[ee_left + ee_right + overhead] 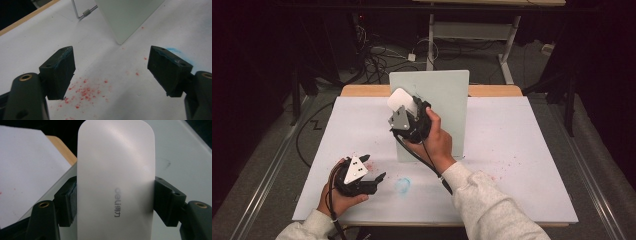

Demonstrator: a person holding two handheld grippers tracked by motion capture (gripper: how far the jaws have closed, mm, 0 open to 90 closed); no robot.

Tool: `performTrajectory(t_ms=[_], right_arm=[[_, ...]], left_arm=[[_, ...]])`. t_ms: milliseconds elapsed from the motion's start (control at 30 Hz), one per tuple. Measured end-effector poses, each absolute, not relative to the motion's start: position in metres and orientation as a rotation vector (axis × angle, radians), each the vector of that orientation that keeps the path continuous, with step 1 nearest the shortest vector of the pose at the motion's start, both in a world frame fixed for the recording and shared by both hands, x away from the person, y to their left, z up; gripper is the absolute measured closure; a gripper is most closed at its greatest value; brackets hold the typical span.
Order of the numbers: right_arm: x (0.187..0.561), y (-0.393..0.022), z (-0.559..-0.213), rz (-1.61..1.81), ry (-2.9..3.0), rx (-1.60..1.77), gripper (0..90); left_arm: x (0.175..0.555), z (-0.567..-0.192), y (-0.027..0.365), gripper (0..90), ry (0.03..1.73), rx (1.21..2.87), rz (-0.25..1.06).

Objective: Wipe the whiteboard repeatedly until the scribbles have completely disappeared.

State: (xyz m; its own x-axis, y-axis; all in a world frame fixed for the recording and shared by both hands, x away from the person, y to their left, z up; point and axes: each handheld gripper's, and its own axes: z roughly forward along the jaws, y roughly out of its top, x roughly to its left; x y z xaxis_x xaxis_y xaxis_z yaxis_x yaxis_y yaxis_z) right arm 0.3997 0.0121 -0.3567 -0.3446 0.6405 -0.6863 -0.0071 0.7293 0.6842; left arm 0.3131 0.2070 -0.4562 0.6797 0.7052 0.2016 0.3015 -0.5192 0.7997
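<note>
High view shows the right gripper (408, 106) squeezing a white eraser (401, 101) against the upright whiteboard (447, 115), ready to wipe. Left gripper (371, 170) rests near, wide open, holding nothing.

An upright pale green board (439, 107) stands mid-table on a wire stand (83, 12), blocking passage across the centre of the white table cover (522, 150); open surface lies to either side, marked by red crumbs (85, 91) and a blue smudge (402, 185).
</note>
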Motion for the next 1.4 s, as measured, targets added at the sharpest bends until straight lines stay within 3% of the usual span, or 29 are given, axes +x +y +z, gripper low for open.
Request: performTrajectory(t_ms=[300,567,833,1100,1400], right_arm=[[0.411,-0.022,-0.334,0.781,1.724,0.641,30.9],[0.399,-0.003,-0.363,0.697,1.799,0.484,30.9],[0.412,-0.02,-0.332,0.801,1.724,0.651,30.9],[0.394,0.008,-0.372,0.652,1.804,0.448,30.9],[0.411,-0.021,-0.334,0.763,1.738,0.632,30.9]], left_arm=[[0.313,-0.457,0.208,21.5,0.775,2.115,0.667],[0.313,-0.456,0.206,21.5,0.77,2.121,0.669],[0.313,-0.456,0.207,21.5,0.768,2.115,0.668],[0.311,-0.455,0.208,21.5,0.767,2.109,0.671],[0.313,-0.456,0.209,21.5,0.773,2.109,0.665]])
